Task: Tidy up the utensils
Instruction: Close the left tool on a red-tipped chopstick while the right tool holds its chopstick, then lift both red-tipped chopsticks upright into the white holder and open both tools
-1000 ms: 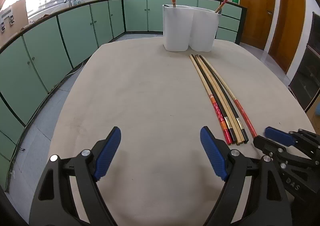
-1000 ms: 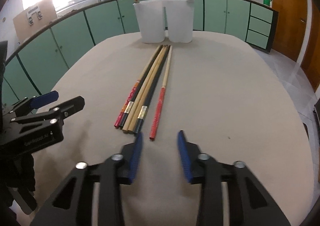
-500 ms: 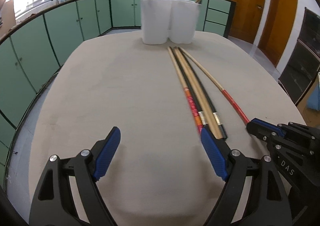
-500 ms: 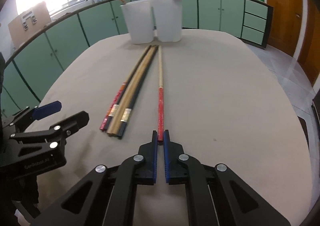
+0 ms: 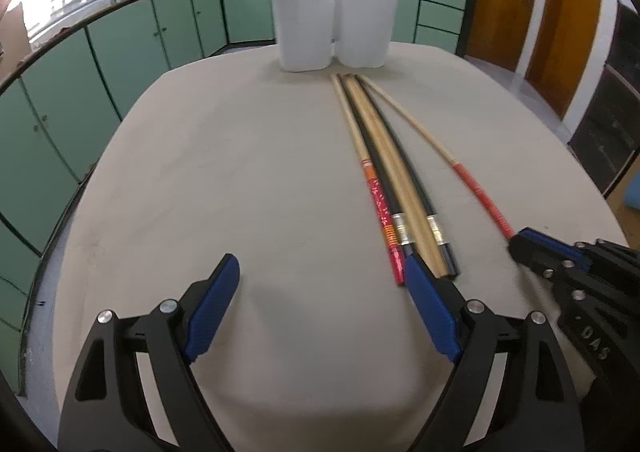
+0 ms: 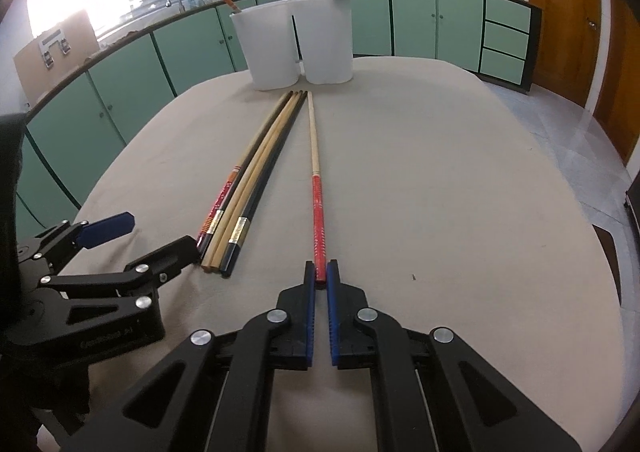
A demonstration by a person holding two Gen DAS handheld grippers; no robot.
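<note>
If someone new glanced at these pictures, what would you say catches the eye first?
Probably the right gripper, near the table's front edge, shut on the red end of a chopstick that lies apart from the rest. Just left of it, a bundle of chopsticks lies side by side, with the left gripper open at their near ends. At the far end stand two white holders, each with a chopstick leaning in it.

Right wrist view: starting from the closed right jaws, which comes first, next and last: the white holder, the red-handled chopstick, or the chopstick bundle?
1. Red-handled chopstick, pinched in the right gripper.
2. Chopstick bundle, just left on the table.
3. White holder, at the table's far end.
</note>
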